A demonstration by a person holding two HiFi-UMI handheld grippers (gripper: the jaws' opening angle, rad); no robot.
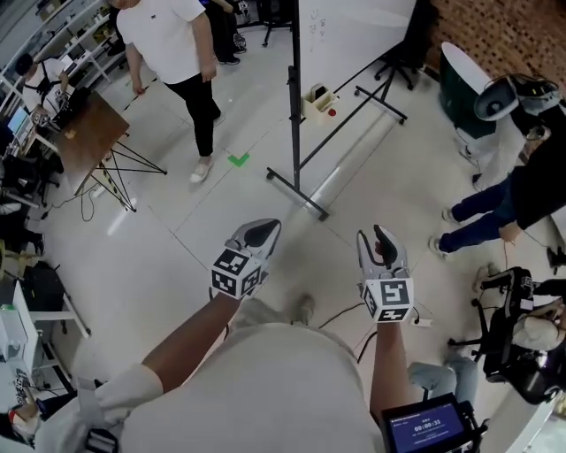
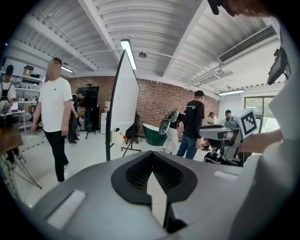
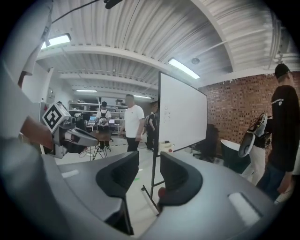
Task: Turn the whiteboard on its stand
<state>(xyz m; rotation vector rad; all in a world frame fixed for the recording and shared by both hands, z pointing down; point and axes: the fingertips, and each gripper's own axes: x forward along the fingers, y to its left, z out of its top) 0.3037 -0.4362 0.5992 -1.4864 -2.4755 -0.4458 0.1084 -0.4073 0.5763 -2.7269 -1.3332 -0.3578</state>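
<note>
The whiteboard (image 1: 354, 26) stands on a black stand (image 1: 295, 133) with floor feet, at the top middle of the head view. A small box and a red item sit on its tray (image 1: 320, 99). Both grippers hang in the air over the floor, well short of the board and touching nothing. My left gripper (image 1: 263, 232) has its jaws together at the tips, nothing between them. My right gripper (image 1: 380, 241) is open and empty. The left gripper view has the whiteboard (image 2: 125, 101) edge-on ahead of the left gripper (image 2: 152, 157). In the right gripper view the whiteboard (image 3: 183, 117) faces the right gripper (image 3: 149, 164).
A person in a white shirt (image 1: 172, 53) walks left of the stand, near a green floor mark (image 1: 238, 159). A wooden table on a tripod (image 1: 88, 133) stands at the far left. People (image 1: 504, 195) and a white machine (image 1: 495, 93) are on the right.
</note>
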